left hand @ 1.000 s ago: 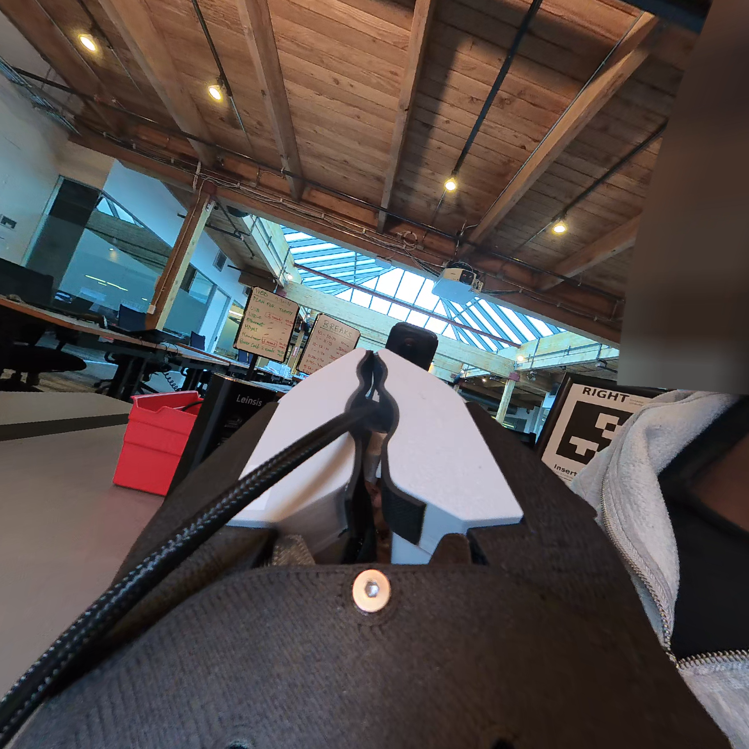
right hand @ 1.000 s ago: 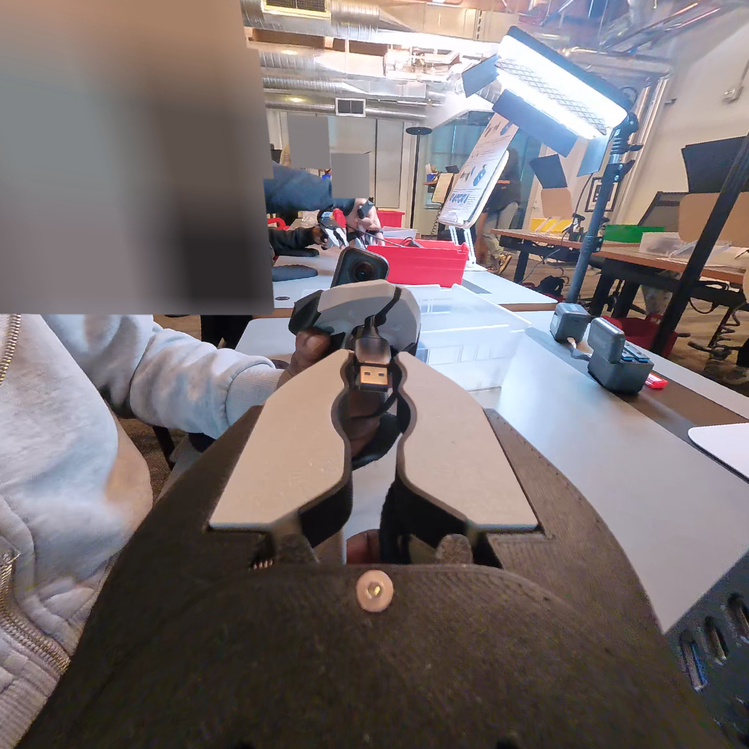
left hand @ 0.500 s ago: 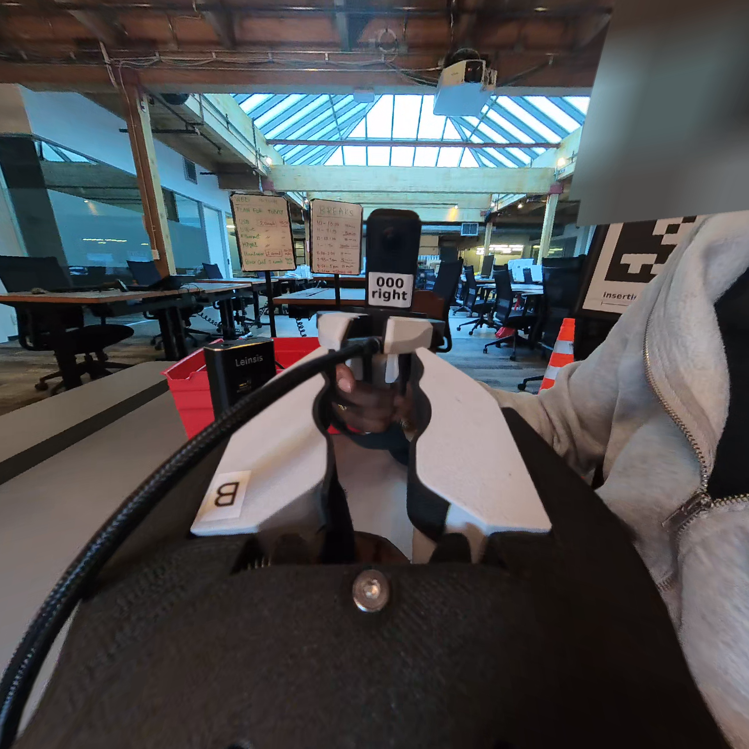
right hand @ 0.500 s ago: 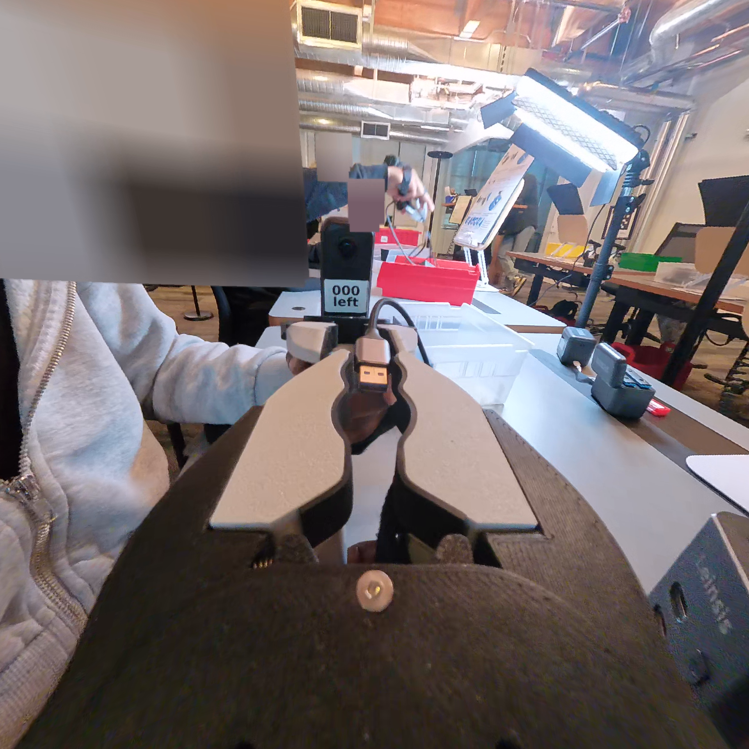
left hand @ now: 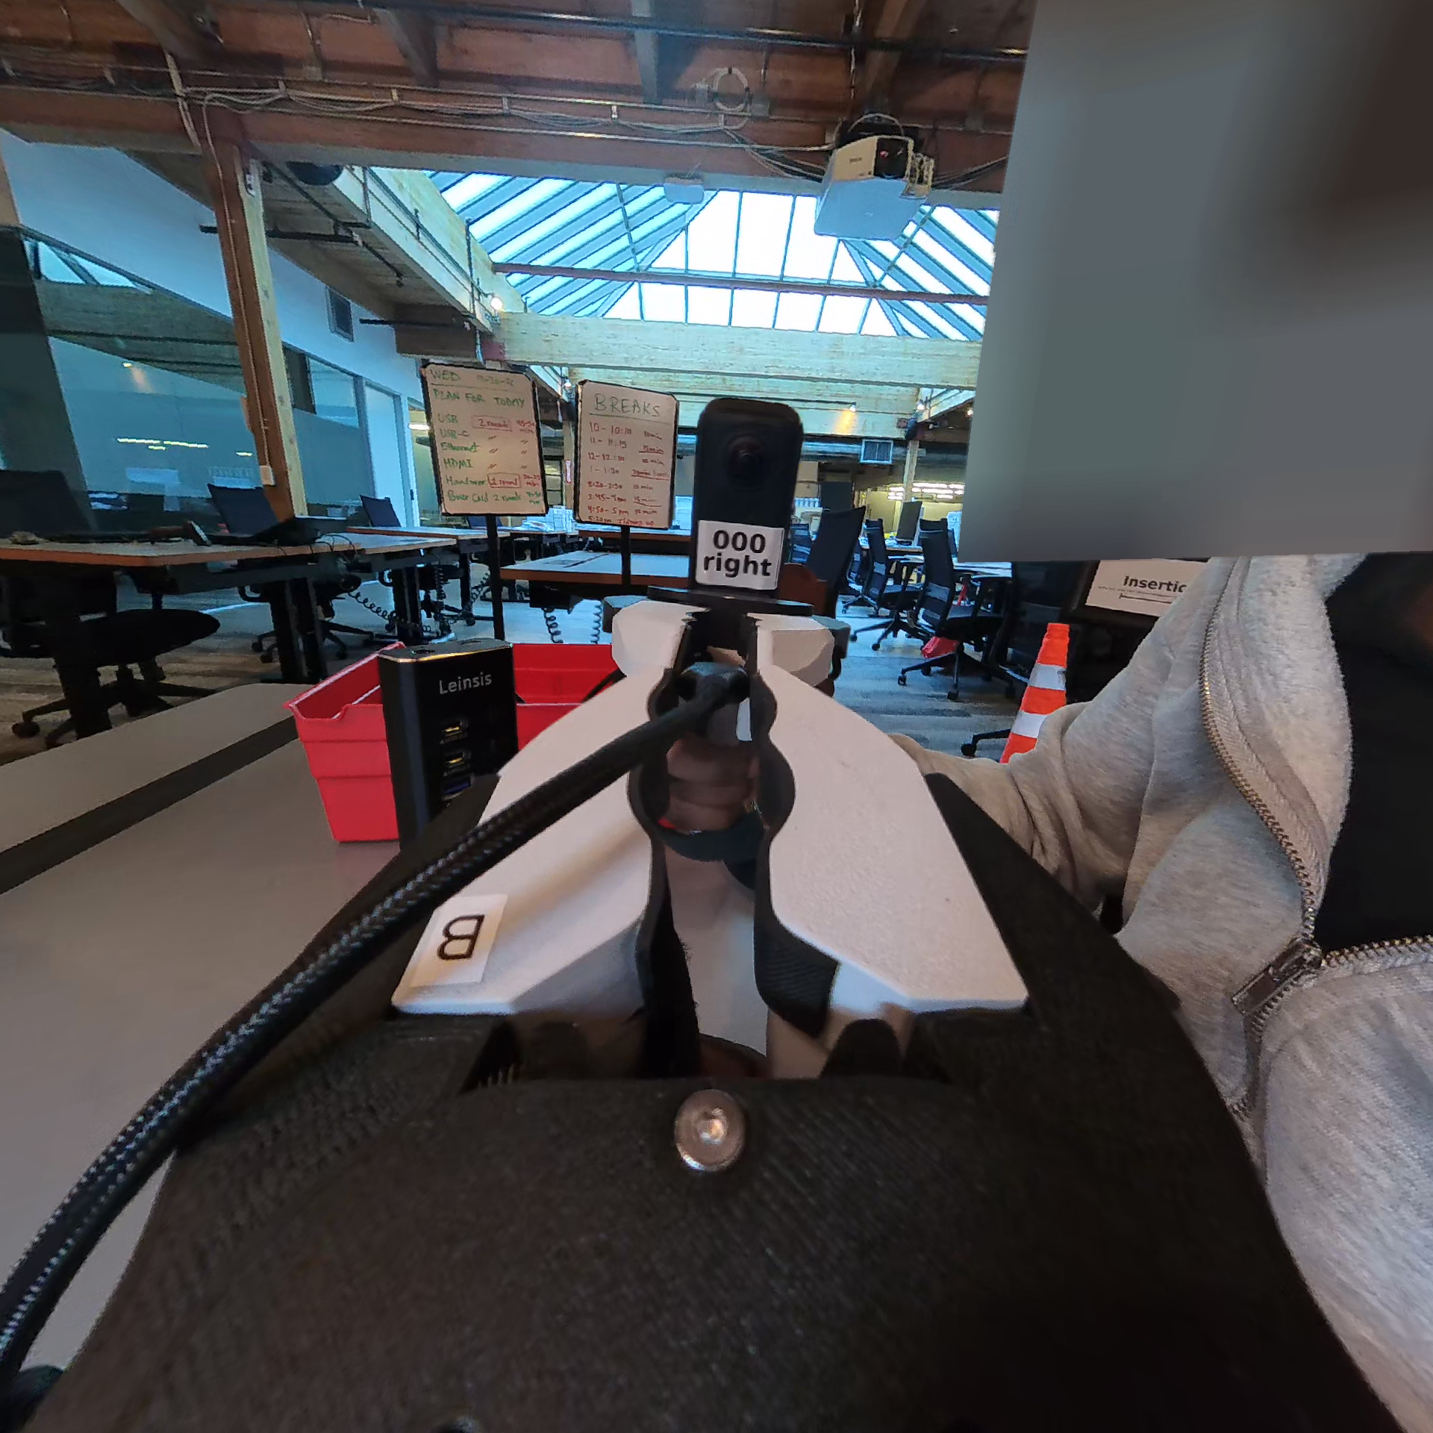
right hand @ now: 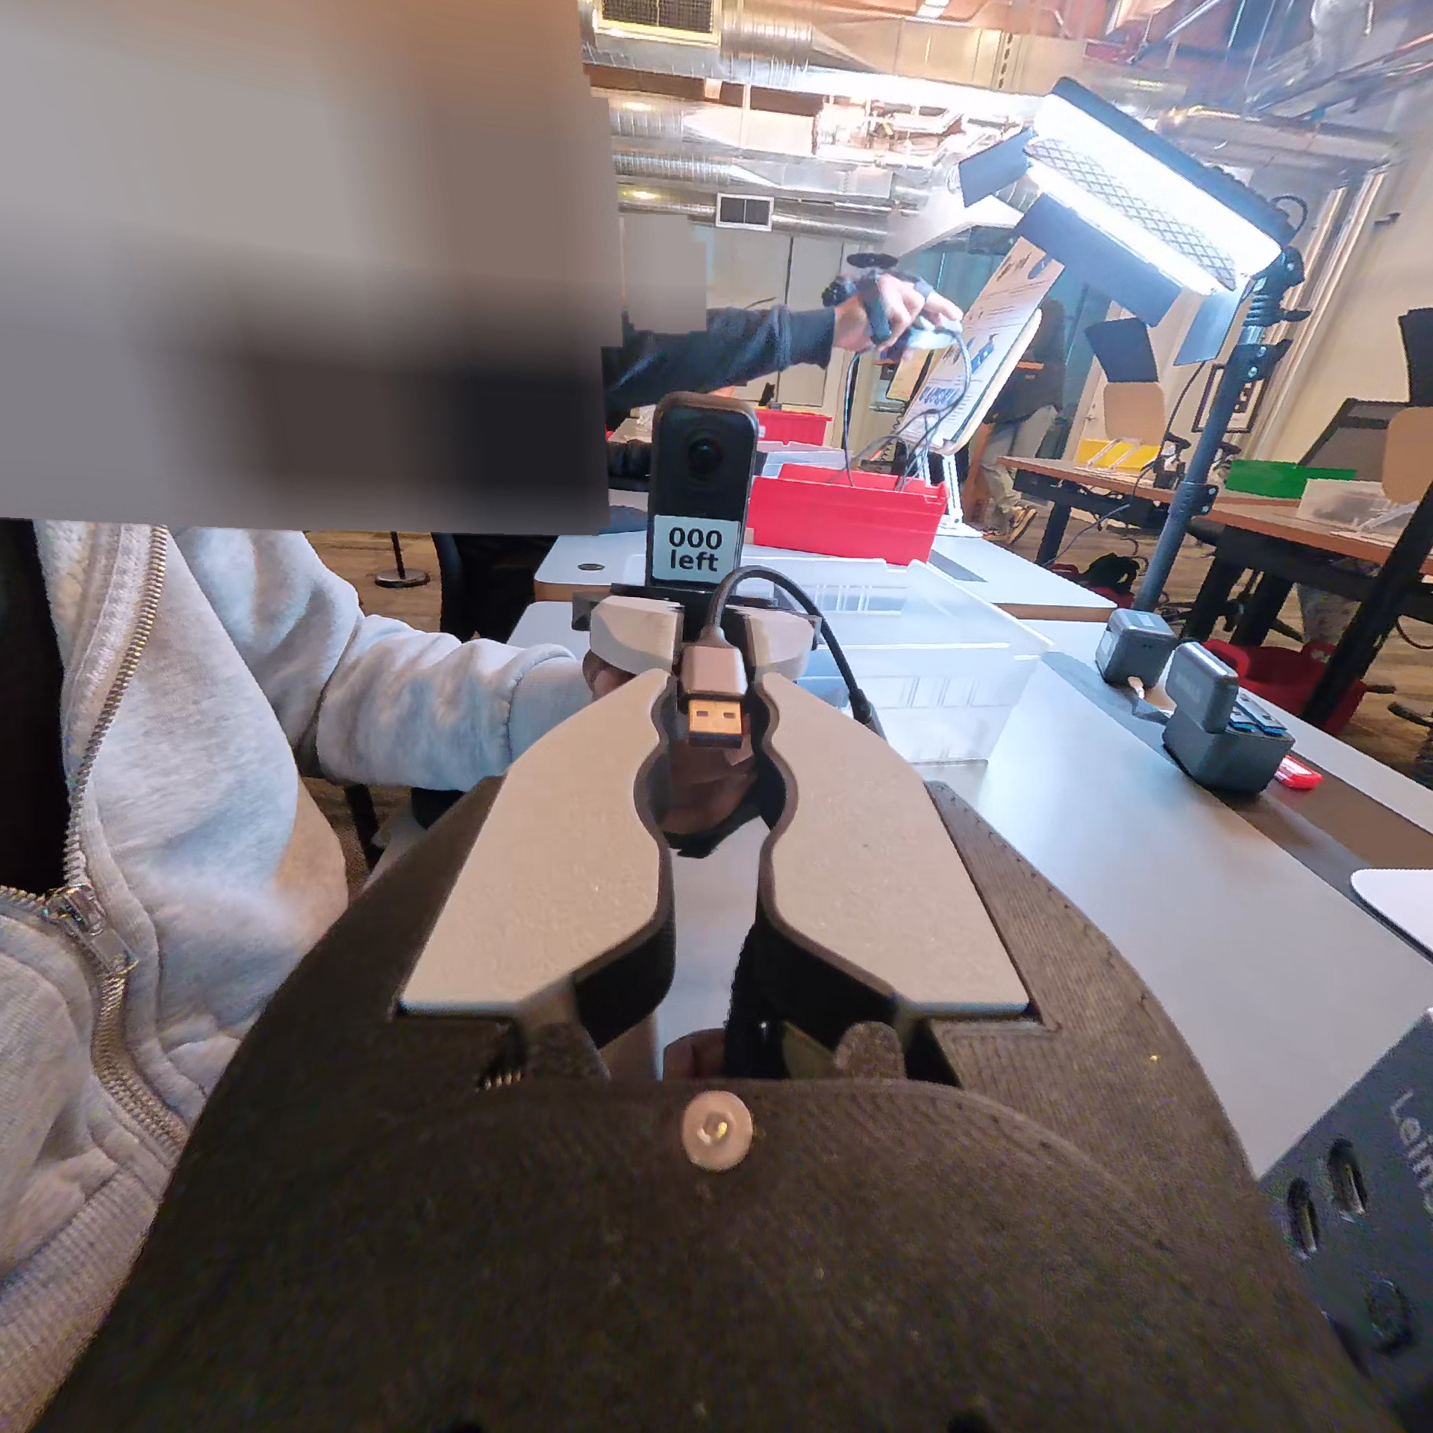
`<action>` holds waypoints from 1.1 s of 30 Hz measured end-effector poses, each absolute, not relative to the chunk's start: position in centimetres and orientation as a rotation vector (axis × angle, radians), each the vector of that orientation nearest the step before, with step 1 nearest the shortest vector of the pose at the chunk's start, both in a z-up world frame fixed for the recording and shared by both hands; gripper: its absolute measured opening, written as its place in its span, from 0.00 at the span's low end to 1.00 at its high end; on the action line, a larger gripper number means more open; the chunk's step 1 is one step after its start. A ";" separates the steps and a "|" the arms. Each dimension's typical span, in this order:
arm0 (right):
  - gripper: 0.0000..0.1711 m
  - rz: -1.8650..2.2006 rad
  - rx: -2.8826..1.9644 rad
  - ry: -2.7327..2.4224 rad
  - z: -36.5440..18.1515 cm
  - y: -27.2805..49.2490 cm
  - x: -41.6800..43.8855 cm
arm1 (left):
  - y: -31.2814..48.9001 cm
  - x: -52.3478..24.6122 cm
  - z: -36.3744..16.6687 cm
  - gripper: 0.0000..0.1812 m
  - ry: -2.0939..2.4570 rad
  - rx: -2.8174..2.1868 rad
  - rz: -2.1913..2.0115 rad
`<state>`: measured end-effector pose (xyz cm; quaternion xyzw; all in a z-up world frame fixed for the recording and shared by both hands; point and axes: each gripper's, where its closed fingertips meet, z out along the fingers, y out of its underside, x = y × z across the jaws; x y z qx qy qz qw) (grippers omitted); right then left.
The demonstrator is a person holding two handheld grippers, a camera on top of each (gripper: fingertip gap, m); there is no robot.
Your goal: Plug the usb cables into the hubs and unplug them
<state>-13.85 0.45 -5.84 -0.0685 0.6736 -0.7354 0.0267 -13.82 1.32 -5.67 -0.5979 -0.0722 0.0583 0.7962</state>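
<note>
My two grippers face each other tip to tip above the grey table (left hand: 116, 969). A USB plug (right hand: 715, 717) with a silver housing sits between them, its metal end towards the right wrist camera. My right gripper (right hand: 715, 698) is shut on the metal end. My left gripper (left hand: 713, 698) is closed on the housing, and its tips (right hand: 632, 643) touch the housing's sides. The black braided cable (left hand: 388, 907) runs back over the left gripper's left finger. A black hub (left hand: 450, 729) stands upright on the table at the left. It also shows at the bottom right of the right wrist view (right hand: 1365, 1210).
A red bin (left hand: 341, 744) stands behind the hub. A clear plastic bin (right hand: 930, 643), grey charger blocks (right hand: 1217, 721) and a white pad (right hand: 1396, 907) are on the table. Behind, another person lifts cables over a red bin (right hand: 845, 512). Less than 4 cm separates the two grippers' tips. Between my right fingertips and the black hub (left hand: 450, 729) there is roughly 12 cm. It turns up in the right wrist view (right hand: 1344, 1181) as well.
The left gripper has tilted down from pointing at the ceiling to level. Its fingers opened wide, then closed in on the plug housing. The right gripper has kept its grip on the plug.
</note>
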 end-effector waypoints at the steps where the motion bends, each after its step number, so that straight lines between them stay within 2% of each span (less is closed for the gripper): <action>1: 0.10 -2.273 -0.208 2.070 -5.8 0.5 -13.8 | 1.3 -13.8 -5.6 0.10 -0.153 -1.276 0.131; 4: 0.12 -2.270 -0.195 2.023 -5.5 0.7 -13.8 | 1.0 -13.9 -5.2 0.10 -0.152 -1.248 0.152; 5: 0.10 -2.267 -0.189 2.028 -5.5 0.7 -13.9 | 1.0 -13.8 -5.3 0.10 -0.145 -1.256 0.151; 23: 0.10 -2.248 -0.218 2.117 -6.0 0.7 -14.0 | 1.4 -14.0 -5.9 0.10 -0.149 -1.325 0.223; 25: 0.21 -2.410 -0.110 2.125 -4.7 1.6 -16.0 | 1.1 -14.8 -5.8 0.10 -0.200 -1.312 0.275; 29: 0.34 -2.882 0.348 2.199 -1.5 6.7 -22.3 | 0.4 -16.4 -5.9 0.09 -0.314 -1.283 0.361; 31: 0.39 -2.890 0.526 2.364 -2.0 8.6 -24.4 | 0.3 -16.9 -6.0 0.10 -0.346 -1.271 0.386; 33: 0.43 -2.672 0.645 2.532 -4.0 8.9 -25.9 | 0.1 -17.6 -6.4 0.10 -0.397 -1.262 0.424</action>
